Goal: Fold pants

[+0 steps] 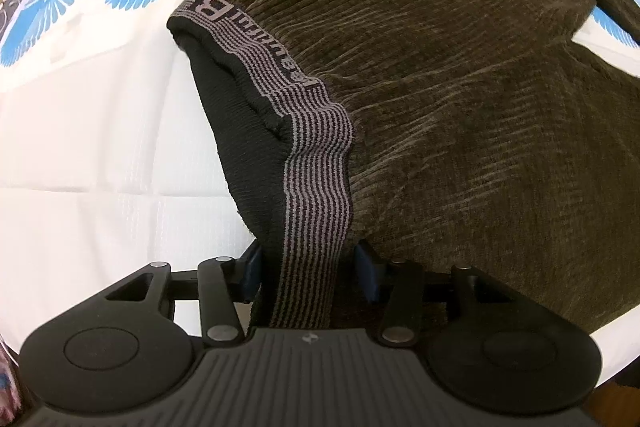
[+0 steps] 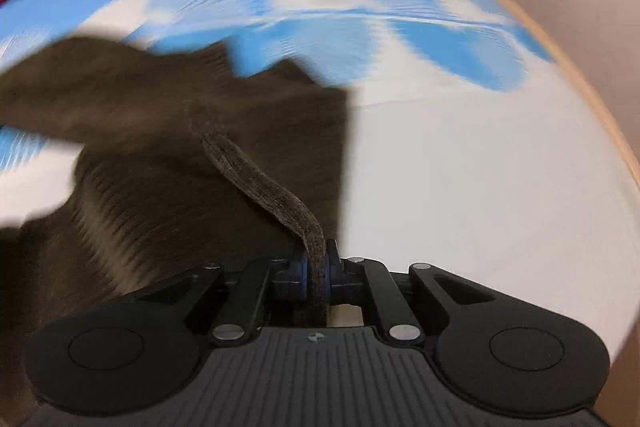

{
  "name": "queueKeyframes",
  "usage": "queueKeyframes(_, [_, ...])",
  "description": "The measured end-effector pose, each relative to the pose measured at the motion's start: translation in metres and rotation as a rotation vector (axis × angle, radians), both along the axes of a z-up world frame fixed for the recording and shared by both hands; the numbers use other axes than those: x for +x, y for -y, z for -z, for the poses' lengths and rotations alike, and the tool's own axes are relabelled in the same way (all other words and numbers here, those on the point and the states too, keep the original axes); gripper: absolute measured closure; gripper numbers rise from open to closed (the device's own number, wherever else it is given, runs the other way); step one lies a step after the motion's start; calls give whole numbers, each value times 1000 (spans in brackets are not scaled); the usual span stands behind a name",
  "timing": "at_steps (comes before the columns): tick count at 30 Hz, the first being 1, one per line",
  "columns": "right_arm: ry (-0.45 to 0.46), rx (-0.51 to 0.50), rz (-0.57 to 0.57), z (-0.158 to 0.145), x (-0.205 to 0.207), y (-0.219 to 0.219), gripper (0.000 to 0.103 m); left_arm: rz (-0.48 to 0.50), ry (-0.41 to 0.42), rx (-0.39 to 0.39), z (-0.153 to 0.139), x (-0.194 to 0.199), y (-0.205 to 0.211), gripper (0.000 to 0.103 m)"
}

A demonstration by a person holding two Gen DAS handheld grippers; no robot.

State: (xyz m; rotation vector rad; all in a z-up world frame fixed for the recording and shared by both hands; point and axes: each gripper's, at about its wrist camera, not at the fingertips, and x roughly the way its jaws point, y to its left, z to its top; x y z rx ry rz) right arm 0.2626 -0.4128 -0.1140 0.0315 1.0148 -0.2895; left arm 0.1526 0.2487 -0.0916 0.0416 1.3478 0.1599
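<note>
The brown corduroy pants (image 1: 460, 115) lie on a blue-and-white bedspread (image 1: 80, 107), running away from both grippers. The left gripper (image 1: 310, 269) stands half-open, the striped waistband (image 1: 316, 187) passing between its pads without visible pressure. The right gripper (image 2: 316, 275) pinches a raised fabric edge (image 2: 260, 187), the garment spreading to its left.

Left gripper (image 1: 308, 273) at the waistband of the brown pants (image 1: 460, 107)

The striped grey-and-black waistband (image 1: 316, 163) runs down between the jaws, which stand apart either side of it; whether they press on it cannot be told. The ribbed pants spread up and right over a white bedsheet (image 1: 100, 155) printed with blue fan shapes along the top.
</note>
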Motion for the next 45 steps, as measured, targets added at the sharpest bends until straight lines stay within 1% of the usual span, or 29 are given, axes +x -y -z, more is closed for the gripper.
queueKeyframes(2, [18,5,102,-8,-15,25,97,13,1,13,-1,-1,3,52])
queueKeyframes(4, [24,80,215,-11,-36,57,97,27,-3,26,-1,-3,8,54])
queueKeyframes(6, [-14,95,331,-9,-59,83,97,44,-13,20,-2,-5,12,55])
queueKeyframes(7, [-52,127,394,-4,-71,97,97,56,-18,34,-2,-6,15,55])
queueKeyframes(9, [-136,268,499,10,-96,124,97,74,-26,57,-2,-7,19,55])
queueKeyframes(11, [-211,386,525,24,-114,139,95,58,-36,45,-4,-7,15,53])
queueKeyframes(12, [-207,418,534,25,-120,144,95,38,-42,32,-6,-6,10,51])
queueKeyframes(13, [-180,437,546,21,-125,149,92,24,-43,22,-7,-6,7,51])
queueKeyframes(15, [-129,441,576,15,-133,156,86,19,-37,12,-8,-9,5,50])
queueKeyframes(16, [-105,448,592,13,-136,160,80,24,-38,13,-9,-9,5,50])
queueKeyframes(17, [-88,450,602,10,-138,162,71,32,-37,14,-9,-11,6,50])
queueKeyframes(19, [-56,448,598,8,-140,164,59,43,-32,13,-9,-12,7,50])
queueKeyframes(20, [-48,439,586,7,-140,162,58,43,-32,10,-10,-13,7,50])
queueKeyframes(22, [-50,388,547,4,-136,156,61,42,-33,6,-11,-13,6,50])
queueKeyframes(23, [-55,348,545,4,-134,156,64,42,-35,4,-11,-11,5,51])
queueKeyframes(24, [-65,288,570,3,-135,158,67,45,-37,2,-10,-11,4,51])
queueKeyframes(25, [-80,237,611,1,-138,163,72,49,-38,2,-10,-11,5,53])
queueKeyframes(26, [-100,192,668,2,-143,170,74,52,-40,1,-10,-11,5,53])
queueKeyframes(27, [-111,180,717,3,-147,177,74,53,-43,0,-10,-10,4,53])
queueKeyframes(28, [-107,203,750,4,-152,183,74,53,-44,-1,-11,-9,4,53])
queueKeyframes(29, [-89,263,755,6,-156,188,73,50,-45,-3,-11,-9,4,53])
queueKeyframes(31, [-72,368,698,10,-153,188,73,43,-47,-8,-11,-8,3,53])
queueKeyframes(32, [-83,372,665,11,-151,185,72,38,-47,-10,-10,-7,3,53])
queueKeyframes(34, [-113,331,632,13,-148,180,71,38,-48,-11,-9,-7,3,53])
queueKeyframes(37, [-142,338,658,18,-148,180,71,58,-47,-7,-8,-8,4,53])
queueKeyframes(38, [-140,346,664,18,-148,180,76,60,-45,-5,-7,-8,4,53])
queueKeyframes(40, [-131,348,637,19,-141,177,91,69,-38,1,-8,-10,5,59])
queueKeyframes(43, [-105,281,596,11,-136,173,94,127,-25,48,-9,-13,14,66])
queueKeyframes(45, [-77,274,624,7,-137,176,94,151,-26,79,-10,-15,19,67])
